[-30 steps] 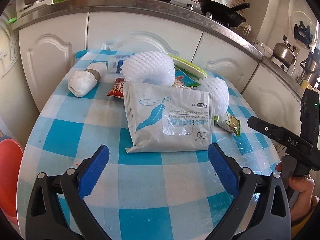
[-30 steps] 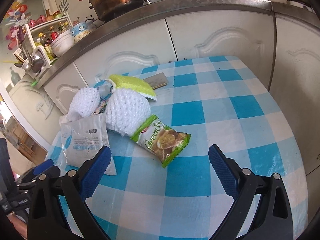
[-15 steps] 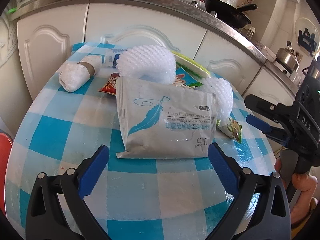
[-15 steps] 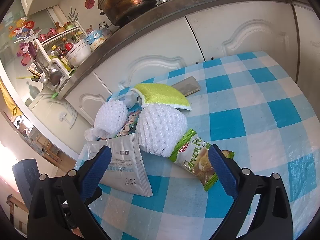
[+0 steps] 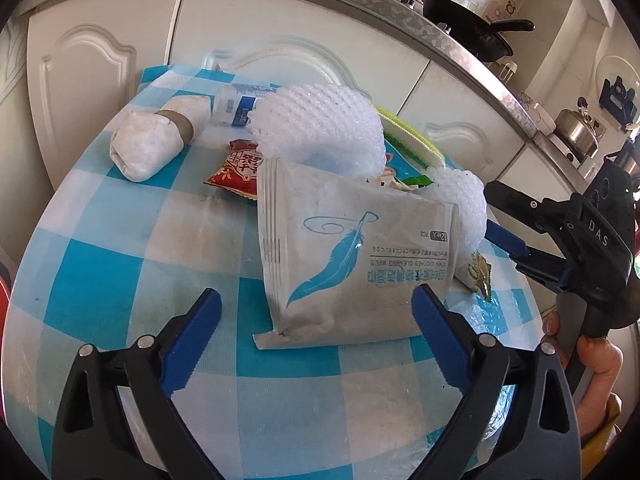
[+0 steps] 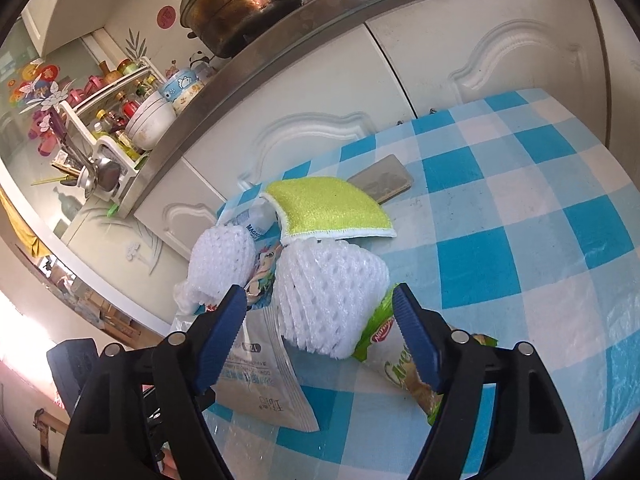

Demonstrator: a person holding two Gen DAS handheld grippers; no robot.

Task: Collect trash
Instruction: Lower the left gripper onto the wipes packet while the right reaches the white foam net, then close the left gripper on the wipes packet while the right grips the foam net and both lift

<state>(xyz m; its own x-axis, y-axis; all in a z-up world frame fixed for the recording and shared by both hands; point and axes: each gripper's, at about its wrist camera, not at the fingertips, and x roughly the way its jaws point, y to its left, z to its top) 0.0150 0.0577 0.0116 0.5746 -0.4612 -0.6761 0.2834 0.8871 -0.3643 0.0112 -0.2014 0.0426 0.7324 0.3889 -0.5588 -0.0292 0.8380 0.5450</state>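
The left hand-held gripper (image 5: pixel 316 330) is seen closing, its pads astride the near edge of the white wipes packet (image 5: pixel 352 264) but not yet pressing it. The packet lies flat on the checked surface (image 5: pixel 120 264), at twelve o'clock from that gripper, its long axis running nine to three, its sealed end toward nine. It could be buckled or pushed away if only the slack edge is caught.

The right hand-held gripper (image 6: pixel 320 332) is closing around the foam fruit net (image 6: pixel 332 296), apparently without contact. The net's narrow end points to about five o'clock. The green snack wrapper (image 6: pixel 404 364) beneath could be dragged along.
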